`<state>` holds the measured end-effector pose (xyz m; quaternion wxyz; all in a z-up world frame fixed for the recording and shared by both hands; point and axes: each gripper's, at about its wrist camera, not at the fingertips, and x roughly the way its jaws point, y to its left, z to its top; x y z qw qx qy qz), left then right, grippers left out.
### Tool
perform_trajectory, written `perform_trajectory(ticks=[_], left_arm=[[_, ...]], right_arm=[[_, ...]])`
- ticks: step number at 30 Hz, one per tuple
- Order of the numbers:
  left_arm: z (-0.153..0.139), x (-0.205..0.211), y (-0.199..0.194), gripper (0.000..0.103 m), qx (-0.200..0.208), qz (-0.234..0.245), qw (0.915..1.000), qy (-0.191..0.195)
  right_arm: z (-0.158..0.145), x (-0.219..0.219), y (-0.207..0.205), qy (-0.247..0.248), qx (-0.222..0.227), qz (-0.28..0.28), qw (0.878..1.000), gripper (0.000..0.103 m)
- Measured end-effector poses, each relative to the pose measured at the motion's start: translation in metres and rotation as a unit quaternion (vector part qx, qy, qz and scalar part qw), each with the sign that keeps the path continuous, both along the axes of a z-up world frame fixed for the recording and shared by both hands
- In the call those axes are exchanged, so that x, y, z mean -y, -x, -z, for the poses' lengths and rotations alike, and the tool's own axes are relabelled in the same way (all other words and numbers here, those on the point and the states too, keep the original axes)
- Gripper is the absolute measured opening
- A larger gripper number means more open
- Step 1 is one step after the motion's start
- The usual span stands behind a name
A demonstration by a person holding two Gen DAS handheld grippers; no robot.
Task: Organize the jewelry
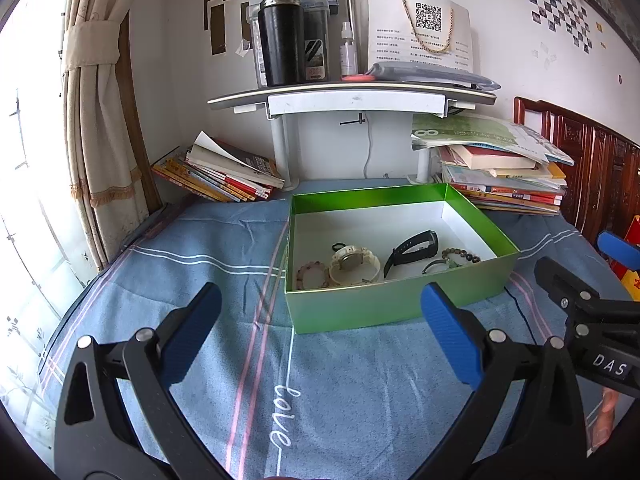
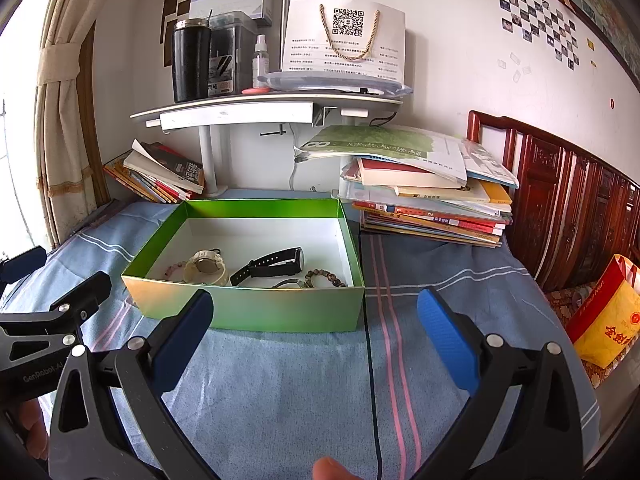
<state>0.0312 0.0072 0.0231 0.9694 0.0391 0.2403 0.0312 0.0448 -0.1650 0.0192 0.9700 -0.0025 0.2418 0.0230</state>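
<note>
1. In the left wrist view, the left tool (image 1: 320, 328) hangs at the bottom centre over the blue cloth (image 1: 208, 280), spread wide and holding nothing.
2. The green box (image 1: 384, 304) sits right of centre; inside lie a pink bead bracelet (image 1: 310, 276), a white watch (image 1: 354, 266), a black watch (image 1: 412, 250) and a dark bead bracelet (image 1: 462, 256).
3. In the right wrist view, the right tool (image 2: 314, 332) is also spread and empty, just before the box.

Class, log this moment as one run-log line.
left gripper: open, empty | right gripper: open, empty | green box: holds white watch, black watch, bracelets
</note>
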Motion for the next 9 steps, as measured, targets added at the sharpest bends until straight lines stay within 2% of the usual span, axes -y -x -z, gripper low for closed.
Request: perform_trajectory(ticks=[9], left_arm=[[0.0001,0.0000,0.0003,0.099,-0.002,0.002,1.0000,0.003]], right_arm=[[0.0011,-0.0003,-0.0011,0.000,-0.004,0.000,1.000,0.100]])
